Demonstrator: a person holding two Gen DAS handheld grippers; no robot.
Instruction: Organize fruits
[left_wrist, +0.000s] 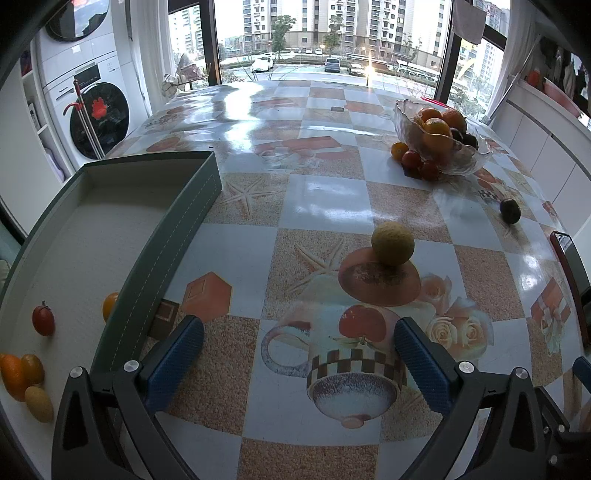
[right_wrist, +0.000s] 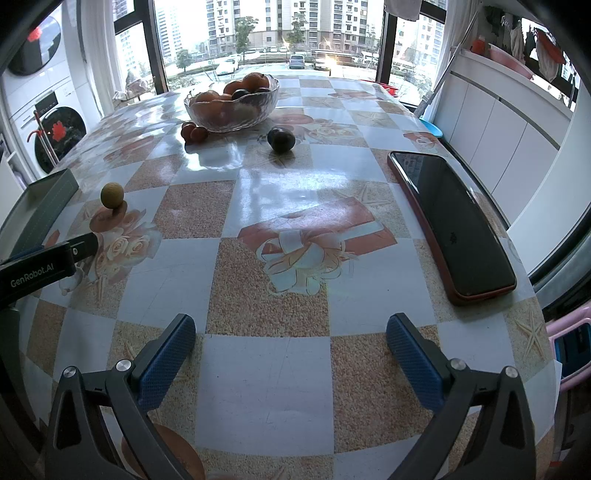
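Observation:
A yellow-green round fruit (left_wrist: 392, 243) lies on the table ahead of my open, empty left gripper (left_wrist: 297, 354); it also shows in the right wrist view (right_wrist: 112, 195). A green tray (left_wrist: 162, 236) at the left holds several small fruits, among them a red one (left_wrist: 43, 319) and an orange one (left_wrist: 14, 376). A glass bowl (left_wrist: 439, 138) of oranges and dark fruits stands far right, with small tomatoes (left_wrist: 412, 159) beside it. A dark plum (left_wrist: 510, 211) lies apart on the table. My right gripper (right_wrist: 290, 356) is open and empty; the plum (right_wrist: 281, 139) and bowl (right_wrist: 232, 103) are far ahead.
A phone in a red case (right_wrist: 450, 225) lies at the table's right edge. The left gripper's body (right_wrist: 40, 267) reaches in from the left. A washing machine (left_wrist: 96, 118) stands beyond the table's far left. The patterned tablecloth (right_wrist: 266, 398) covers the table.

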